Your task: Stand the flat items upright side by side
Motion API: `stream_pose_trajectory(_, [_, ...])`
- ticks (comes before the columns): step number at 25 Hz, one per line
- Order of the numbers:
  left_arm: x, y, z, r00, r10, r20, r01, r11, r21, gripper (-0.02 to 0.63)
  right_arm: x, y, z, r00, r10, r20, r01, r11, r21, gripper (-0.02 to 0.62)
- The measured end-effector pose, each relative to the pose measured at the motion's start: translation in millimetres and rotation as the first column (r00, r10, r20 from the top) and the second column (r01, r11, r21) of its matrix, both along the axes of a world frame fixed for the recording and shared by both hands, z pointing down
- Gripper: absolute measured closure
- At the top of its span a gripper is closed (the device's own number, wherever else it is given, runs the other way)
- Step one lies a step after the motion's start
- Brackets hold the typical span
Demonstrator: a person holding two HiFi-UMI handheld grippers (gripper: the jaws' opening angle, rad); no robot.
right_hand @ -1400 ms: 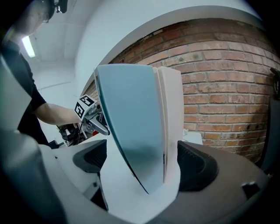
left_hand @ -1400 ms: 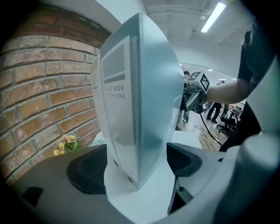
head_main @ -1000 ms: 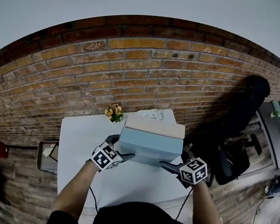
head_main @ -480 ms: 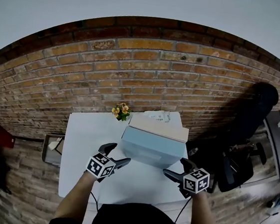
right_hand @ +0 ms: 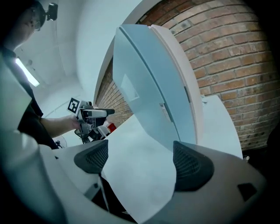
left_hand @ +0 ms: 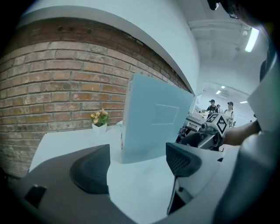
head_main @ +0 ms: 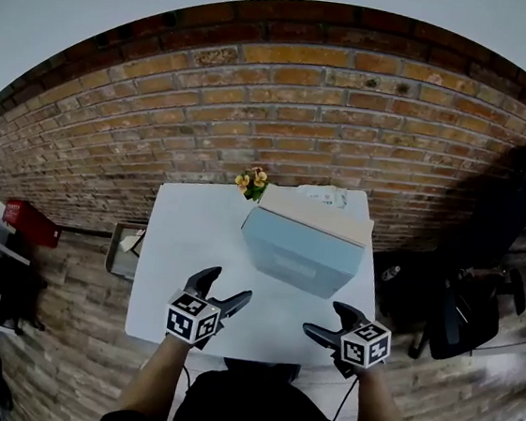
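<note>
Two flat boxes stand upright side by side on the white table (head_main: 188,244): a light blue box (head_main: 301,252) in front and a beige-white box (head_main: 323,221) right behind it, touching. My left gripper (head_main: 229,284) is open and empty near the table's front edge, left of the boxes. My right gripper (head_main: 322,318) is open and empty at the front right. In the left gripper view the blue box (left_hand: 153,118) stands beyond the empty jaws of my left gripper (left_hand: 138,159). In the right gripper view the blue box (right_hand: 148,96) and the beige-white box (right_hand: 183,83) rise past my right gripper (right_hand: 140,159).
A small pot of yellow flowers (head_main: 252,182) stands at the table's back edge against the brick wall (head_main: 276,93). A black office chair (head_main: 464,313) is to the right of the table. On the floor at the left are a bin (head_main: 125,248) and a red box (head_main: 30,223).
Both grippers have drawn back from the sides of the boxes toward the table's near edge. The boxes stay standing by themselves.
</note>
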State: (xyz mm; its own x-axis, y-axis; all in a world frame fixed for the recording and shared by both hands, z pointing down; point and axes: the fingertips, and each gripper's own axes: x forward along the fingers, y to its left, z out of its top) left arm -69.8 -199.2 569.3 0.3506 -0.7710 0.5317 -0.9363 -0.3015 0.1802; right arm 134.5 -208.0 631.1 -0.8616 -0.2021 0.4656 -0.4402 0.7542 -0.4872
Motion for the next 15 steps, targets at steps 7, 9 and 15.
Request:
stream_pose_trajectory(7, [-22.2,33.1,-7.6,0.997,-0.034,0.064,0.032,0.999,0.030,0.192,-20.4,17.4,-10.2,0.998,0.044,0.050,-0.043,0.999,-0.021,0.194])
stream_pose_trajectory(9, [-32.2,40.6,-12.1,0.997,-0.051,0.065,0.048,0.998,0.046,0.204,-31.4,26.1,-16.4,0.996,0.055,0.064,-0.053,0.998,-0.022,0.223])
stream_pose_trajectory(15, [-57.9,83.6,-28.5,0.998,-0.063,0.011,0.061,0.993,0.103,0.256,-84.6,58.4,-27.4,0.987,0.139,0.086,-0.136,0.990,-0.038,0.337])
